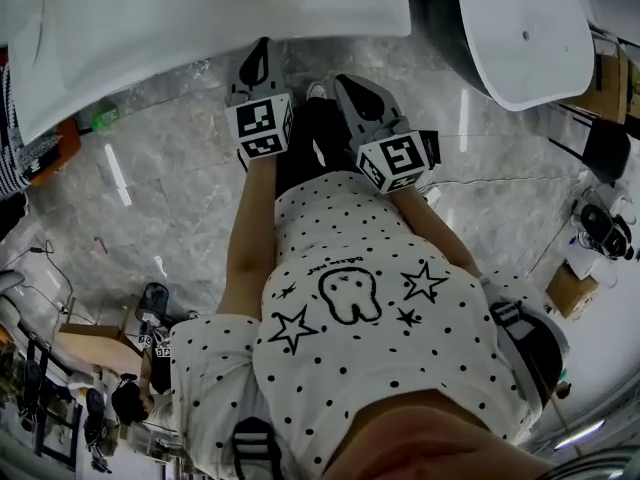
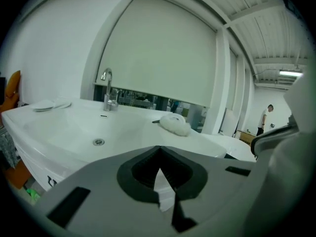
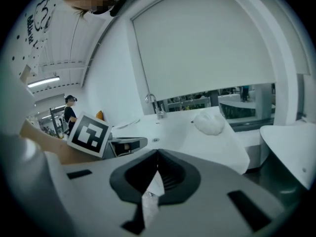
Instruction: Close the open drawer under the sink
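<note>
here the left claw (image 1: 257,65) and right claw (image 1: 352,90), both clenched empty, point forward side by side toward the sink (image 1: 200,18)

White sink (image 1: 200,18): a broad, shallow basin with rounded corners, lying at the upper left of the head view with its front edge toward the person. A chrome tap (image 2: 107,90) stands upright at the back rim, and a round metal drain (image 2: 98,142) sits in the bowl's floor. The drawer beneath the basin cannot be made out in any view.
</note>
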`<action>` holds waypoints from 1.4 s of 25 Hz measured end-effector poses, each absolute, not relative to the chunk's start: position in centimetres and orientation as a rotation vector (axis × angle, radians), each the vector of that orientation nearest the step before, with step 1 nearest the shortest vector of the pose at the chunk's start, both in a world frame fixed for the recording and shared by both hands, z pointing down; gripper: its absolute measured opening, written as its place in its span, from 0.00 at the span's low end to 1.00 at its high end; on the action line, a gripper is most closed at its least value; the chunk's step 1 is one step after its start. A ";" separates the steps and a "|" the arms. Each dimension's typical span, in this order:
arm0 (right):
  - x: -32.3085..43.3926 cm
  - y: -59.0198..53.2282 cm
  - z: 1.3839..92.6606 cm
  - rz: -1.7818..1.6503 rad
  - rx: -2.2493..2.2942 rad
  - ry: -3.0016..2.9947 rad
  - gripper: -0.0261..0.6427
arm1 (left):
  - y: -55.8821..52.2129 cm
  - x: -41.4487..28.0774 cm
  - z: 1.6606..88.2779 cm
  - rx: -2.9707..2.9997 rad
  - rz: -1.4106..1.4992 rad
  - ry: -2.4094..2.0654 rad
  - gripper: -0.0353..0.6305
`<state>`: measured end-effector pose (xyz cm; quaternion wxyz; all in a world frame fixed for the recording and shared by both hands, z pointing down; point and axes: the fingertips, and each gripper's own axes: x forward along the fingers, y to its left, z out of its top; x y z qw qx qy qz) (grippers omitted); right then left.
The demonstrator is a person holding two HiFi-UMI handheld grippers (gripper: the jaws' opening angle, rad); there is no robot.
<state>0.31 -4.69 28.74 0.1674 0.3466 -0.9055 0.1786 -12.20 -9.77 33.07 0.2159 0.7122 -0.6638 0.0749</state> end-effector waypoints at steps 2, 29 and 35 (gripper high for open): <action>0.7 -5.6 28.3 0.492 0.987 -2.585 0.06 | -10.4 -12.5 32.2 1.966 0.204 -1.867 0.06; 6.4 -10.5 21.2 0.331 1.055 -2.728 0.06 | -8.5 -7.5 18.2 2.121 0.113 -2.040 0.06; 8.0 -9.5 20.6 0.318 1.060 -2.749 0.06 | -6.4 -5.8 17.4 2.143 0.108 -2.041 0.06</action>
